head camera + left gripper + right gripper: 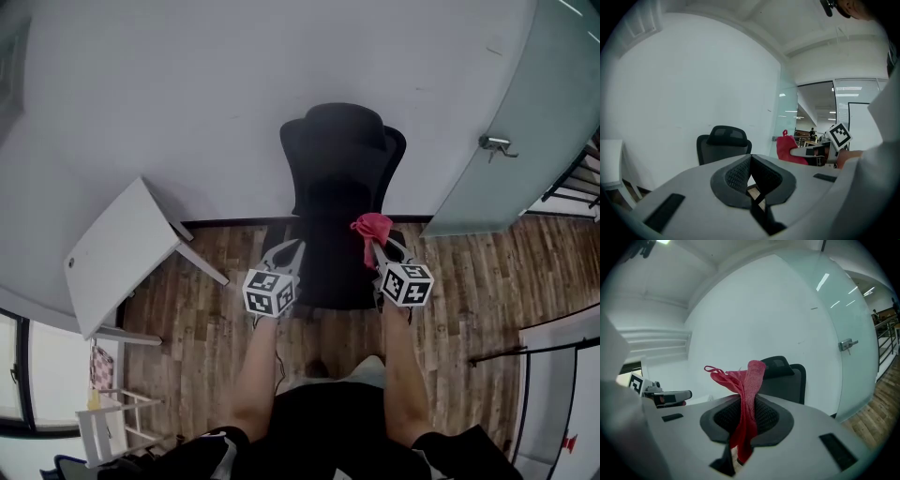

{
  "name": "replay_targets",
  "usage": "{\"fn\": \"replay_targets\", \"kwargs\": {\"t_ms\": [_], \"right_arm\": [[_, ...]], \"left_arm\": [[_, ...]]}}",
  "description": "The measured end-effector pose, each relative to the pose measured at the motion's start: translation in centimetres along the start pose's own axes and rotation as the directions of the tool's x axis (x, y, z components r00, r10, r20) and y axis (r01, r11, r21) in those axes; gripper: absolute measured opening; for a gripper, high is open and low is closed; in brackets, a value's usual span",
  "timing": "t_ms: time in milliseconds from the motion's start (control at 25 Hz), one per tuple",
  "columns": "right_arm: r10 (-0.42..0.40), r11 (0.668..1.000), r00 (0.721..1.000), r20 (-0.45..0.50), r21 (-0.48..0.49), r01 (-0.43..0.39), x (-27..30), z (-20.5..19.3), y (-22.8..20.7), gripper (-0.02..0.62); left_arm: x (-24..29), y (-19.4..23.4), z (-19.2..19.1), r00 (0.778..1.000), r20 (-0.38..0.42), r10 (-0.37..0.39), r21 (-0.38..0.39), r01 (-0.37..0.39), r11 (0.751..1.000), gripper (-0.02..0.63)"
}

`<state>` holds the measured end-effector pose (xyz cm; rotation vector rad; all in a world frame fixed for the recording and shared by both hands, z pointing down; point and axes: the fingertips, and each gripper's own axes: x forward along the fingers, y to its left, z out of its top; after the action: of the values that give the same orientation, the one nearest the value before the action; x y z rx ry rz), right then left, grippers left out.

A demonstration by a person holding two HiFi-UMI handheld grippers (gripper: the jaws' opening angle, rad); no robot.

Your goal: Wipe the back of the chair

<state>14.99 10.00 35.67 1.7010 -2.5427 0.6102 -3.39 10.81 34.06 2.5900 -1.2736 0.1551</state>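
— Pinching the red cloth firmly in our right gripper; our left gripper sits pressed together, empty.
— Good. The chair stands just ahead against the wall; we should press the cloth flat across its backrest.

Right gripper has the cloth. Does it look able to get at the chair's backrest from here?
Probably yes. The right gripper, shut on the red cloth, faces the chair backrest with only open air between them. The left gripper sits off to the side, out of the way.
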Motion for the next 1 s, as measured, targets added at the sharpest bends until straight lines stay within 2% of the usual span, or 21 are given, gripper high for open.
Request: {"fn": "replay_targets", "kwargs": {"t_ms": [240, 480, 720, 1000], "right_arm": [[-0.003, 0.996, 1.000, 0.007, -0.094, 0.004, -3.6, 0.9, -0.3, 0.071], [0.001, 0.992, 1.000, 0.004, -0.126, -0.001, -7.5, 2.2, -2.7, 0.071], [0.046, 0.982, 0.999, -0.022, -0.185, -0.049, -10.9, 2.0, -3.6, 0.072], [0.064, 0.979, 0.997, -0.042, -0.193, -0.071, -14.7, 1.0, -5.9, 0.072]], "left_arm": [[-2.2, -1.8, 1.7, 0.997, 0.044, 0.069, 0.005, -0.069, 0.998, 0.025], [-2.4, -6.8, 3.9, 0.993, 0.095, 0.068, 0.023, -0.071, 0.997, 0.025], [-1.6, -11.8, 3.1, 0.993, 0.098, 0.072, 0.001, -0.073, 0.997, 0.025], [-1.5, -16.9, 1.8, 0.994, 0.086, 0.074, 0.004, -0.075, 0.997, 0.025]]}}
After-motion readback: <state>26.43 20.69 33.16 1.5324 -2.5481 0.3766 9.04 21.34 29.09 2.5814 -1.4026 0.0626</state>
